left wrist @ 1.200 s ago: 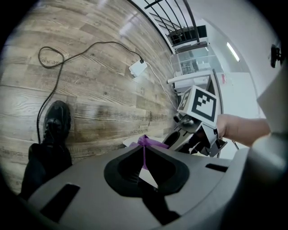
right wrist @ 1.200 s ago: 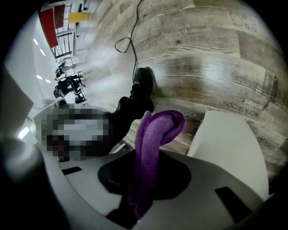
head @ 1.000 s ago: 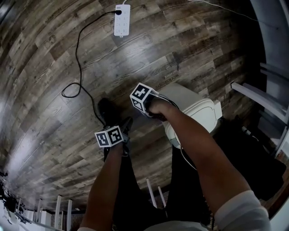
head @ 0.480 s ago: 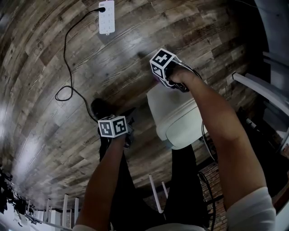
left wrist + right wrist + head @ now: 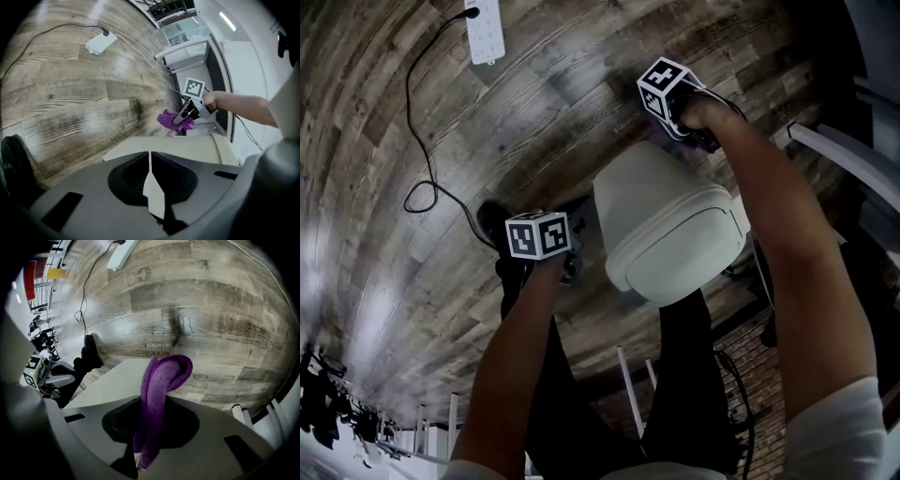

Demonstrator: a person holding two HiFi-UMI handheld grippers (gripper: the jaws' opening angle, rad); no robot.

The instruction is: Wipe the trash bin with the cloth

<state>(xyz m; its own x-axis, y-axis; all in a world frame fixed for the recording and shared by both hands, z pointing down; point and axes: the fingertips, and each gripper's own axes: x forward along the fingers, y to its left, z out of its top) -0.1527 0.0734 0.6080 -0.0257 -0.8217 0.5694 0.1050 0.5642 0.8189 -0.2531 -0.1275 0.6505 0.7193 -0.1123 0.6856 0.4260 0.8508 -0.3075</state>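
Note:
A white trash bin (image 5: pixel 675 230) with a closed, rounded lid stands on the wood floor between my arms. My right gripper (image 5: pixel 701 136) is at the bin's far edge, shut on a purple cloth (image 5: pixel 159 390). The cloth folds up out of the jaws and hangs over the lid's edge (image 5: pixel 112 383). In the left gripper view the cloth (image 5: pixel 169 119) bunches under the right gripper (image 5: pixel 183 115), just beyond the lid (image 5: pixel 187 147). My left gripper (image 5: pixel 150 164) is shut and holds nothing. In the head view it (image 5: pixel 570 264) hovers beside the bin's left side.
A white power strip (image 5: pixel 485 28) with a black cord (image 5: pixel 422 192) lies on the floor at the far left. A dark shoe (image 5: pixel 499 225) is by the left gripper. White furniture frames (image 5: pixel 844 155) stand to the right, and thin white bars (image 5: pixel 628 398) run below the bin.
My right gripper has carried the cloth from the lid's near left side across to its far edge. The left gripper has stayed beside the bin.

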